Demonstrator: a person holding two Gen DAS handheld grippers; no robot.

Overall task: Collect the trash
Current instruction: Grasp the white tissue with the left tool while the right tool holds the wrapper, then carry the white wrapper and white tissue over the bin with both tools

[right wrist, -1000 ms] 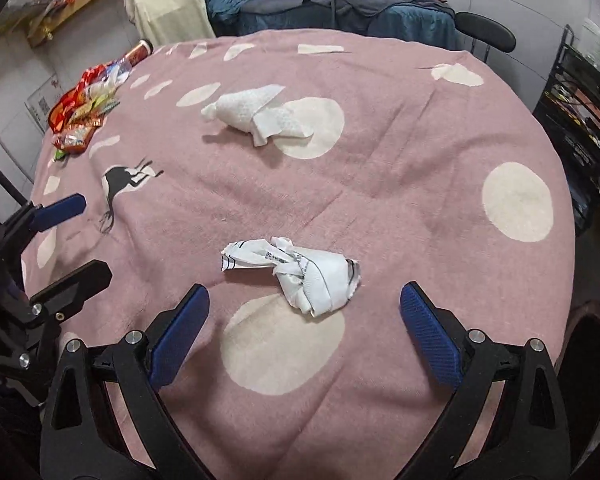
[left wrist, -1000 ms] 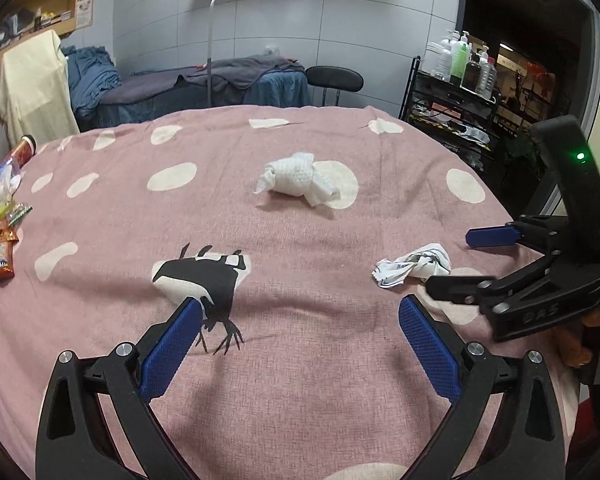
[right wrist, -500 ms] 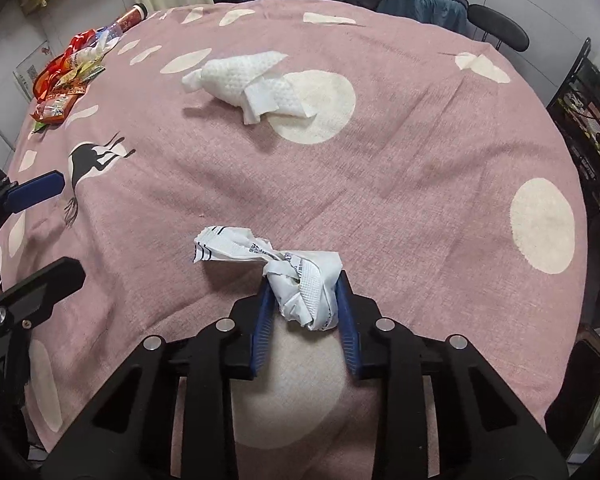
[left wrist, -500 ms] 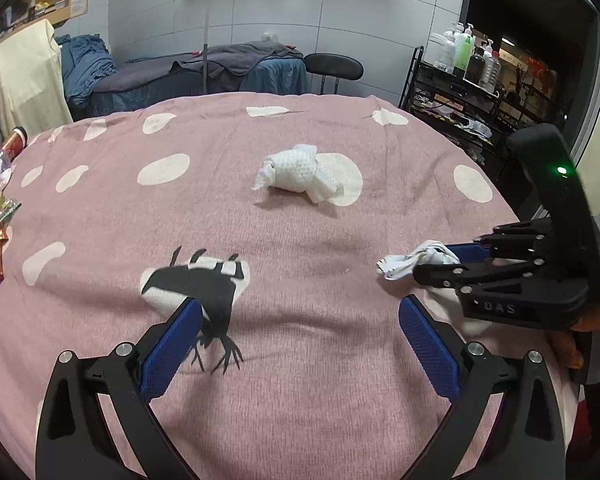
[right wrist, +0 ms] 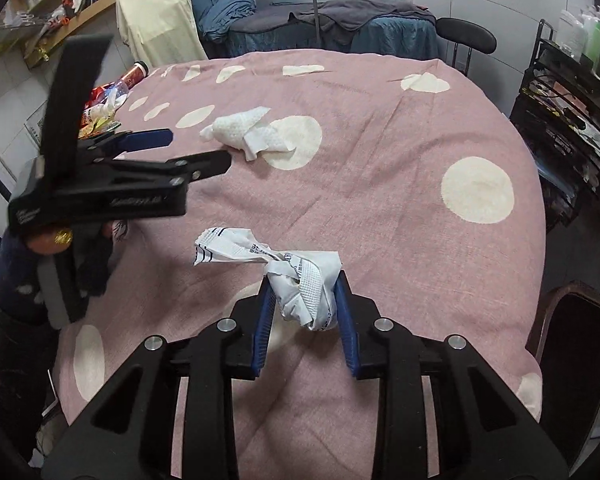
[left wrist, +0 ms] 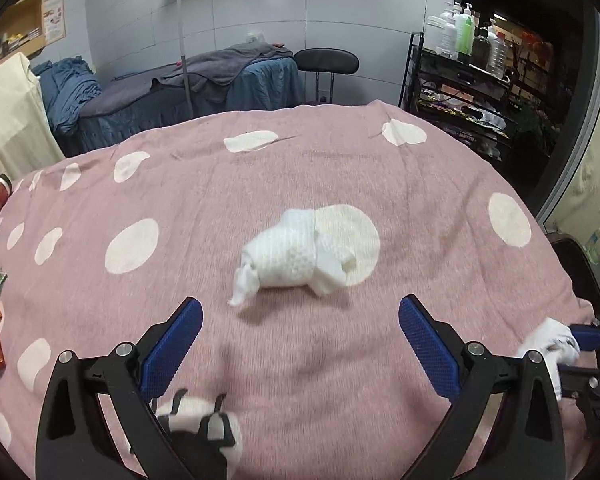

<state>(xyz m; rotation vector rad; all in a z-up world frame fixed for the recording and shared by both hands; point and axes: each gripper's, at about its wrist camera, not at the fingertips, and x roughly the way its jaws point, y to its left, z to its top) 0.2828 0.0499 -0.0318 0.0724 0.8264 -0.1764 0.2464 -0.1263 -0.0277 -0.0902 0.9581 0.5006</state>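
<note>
- The pink cloth [right wrist: 380,208] with white dots fills both frames.
- The left gripper [left wrist: 300,344] stands wide at the bottom of its view, nothing between the pads.
- The right gripper [right wrist: 304,312] has just closed; it clamps the wrapper [right wrist: 304,284], lower centre.
- The tissue [left wrist: 296,260] lies at centre, beyond the left gripper.

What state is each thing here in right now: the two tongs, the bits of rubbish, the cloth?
Right tongs: shut on the printed wrapper.
Printed wrapper: crumpled, pinched between the pads.
Left tongs: open, empty.
White tissue wad: crumpled, lying loose on the cloth.
Pink spotted cloth: spread out, slightly creased.
</note>
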